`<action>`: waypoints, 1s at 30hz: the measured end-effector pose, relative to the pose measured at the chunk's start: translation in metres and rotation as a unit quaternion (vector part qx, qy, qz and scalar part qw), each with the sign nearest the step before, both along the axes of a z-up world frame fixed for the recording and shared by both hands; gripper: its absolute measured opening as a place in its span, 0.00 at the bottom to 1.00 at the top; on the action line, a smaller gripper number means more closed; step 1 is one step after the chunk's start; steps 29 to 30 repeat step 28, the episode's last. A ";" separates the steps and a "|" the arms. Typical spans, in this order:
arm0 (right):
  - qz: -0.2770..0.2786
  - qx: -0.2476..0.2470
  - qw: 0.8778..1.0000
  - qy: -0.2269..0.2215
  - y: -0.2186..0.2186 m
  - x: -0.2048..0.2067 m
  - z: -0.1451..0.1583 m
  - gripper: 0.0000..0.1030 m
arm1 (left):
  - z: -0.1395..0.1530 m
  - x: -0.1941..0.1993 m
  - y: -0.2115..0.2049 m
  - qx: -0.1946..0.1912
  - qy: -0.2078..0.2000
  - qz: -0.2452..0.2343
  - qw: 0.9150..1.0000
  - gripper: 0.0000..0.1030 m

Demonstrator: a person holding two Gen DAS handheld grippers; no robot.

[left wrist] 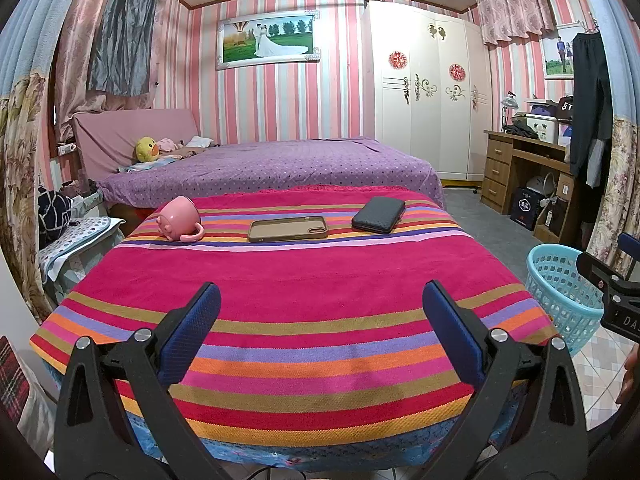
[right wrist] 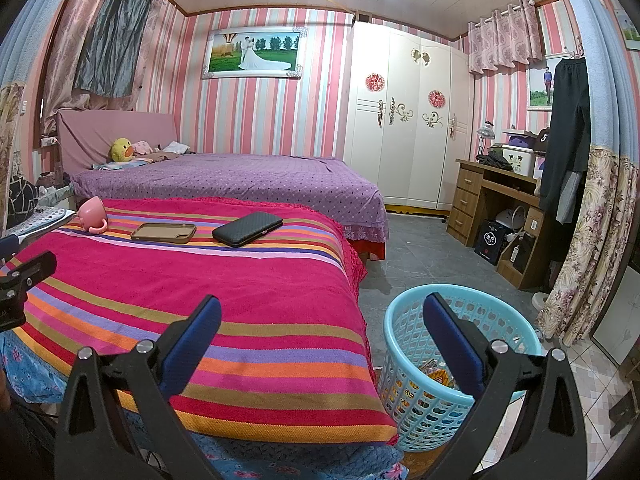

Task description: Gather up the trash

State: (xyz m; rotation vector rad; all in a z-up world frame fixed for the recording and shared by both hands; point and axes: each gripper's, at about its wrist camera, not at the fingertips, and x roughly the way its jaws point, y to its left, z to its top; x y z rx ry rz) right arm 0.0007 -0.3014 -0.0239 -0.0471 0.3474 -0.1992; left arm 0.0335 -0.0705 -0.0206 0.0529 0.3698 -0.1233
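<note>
A table covered with a striped cloth in red, pink, orange and purple fills the middle of both views. Behind it stands a bed with a purple dotted cover, and a white wardrobe is against the far wall.

To the right of the table, on the floor, stands a light blue plastic basket, upright, with its opening upward. Through its lattice wall and over its rim some colourful wrappers are visible at the bottom; what exactly they are, I cannot tell.

At the far side of the table three things lie in a row, apart from each other. On the right is a dark wallet case, flat, with its long axis going diagonally away from the camera. In the middle is a brown phone case, flat with its inner side up, its long axis from left to right. On the left is a pink mug, lying on its side with the handle toward the camera.

The left gripper hangs over the near part of the cloth, its jaws wide apart and holding nothing. The right gripper is just as wide apart and empty; its right finger is in front of the basket.
</note>
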 end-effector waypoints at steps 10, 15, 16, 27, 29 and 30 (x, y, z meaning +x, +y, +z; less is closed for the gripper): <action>0.000 0.001 1.000 -0.001 0.000 0.000 0.000 0.96 | 0.000 -0.001 0.000 0.002 -0.006 -0.005 1.000 0.95; 0.000 0.000 1.000 0.000 0.000 0.000 0.000 0.96 | 0.002 -0.007 -0.001 0.003 -0.019 -0.016 1.000 0.95; 0.000 0.001 1.000 -0.001 0.000 0.000 0.000 0.96 | 0.002 -0.008 -0.003 0.005 -0.020 -0.017 1.000 0.95; 0.000 0.001 1.000 -0.001 0.000 0.000 -0.001 0.96 | 0.001 -0.004 0.000 0.007 -0.010 -0.009 1.000 0.95; 0.000 0.000 1.000 -0.001 0.000 -0.001 -0.001 0.96 | 0.001 -0.004 0.000 0.006 -0.010 -0.009 1.000 0.95; 0.000 0.000 1.000 -0.001 0.000 -0.001 -0.001 0.96 | 0.001 -0.004 0.000 0.006 -0.010 -0.009 1.000 0.95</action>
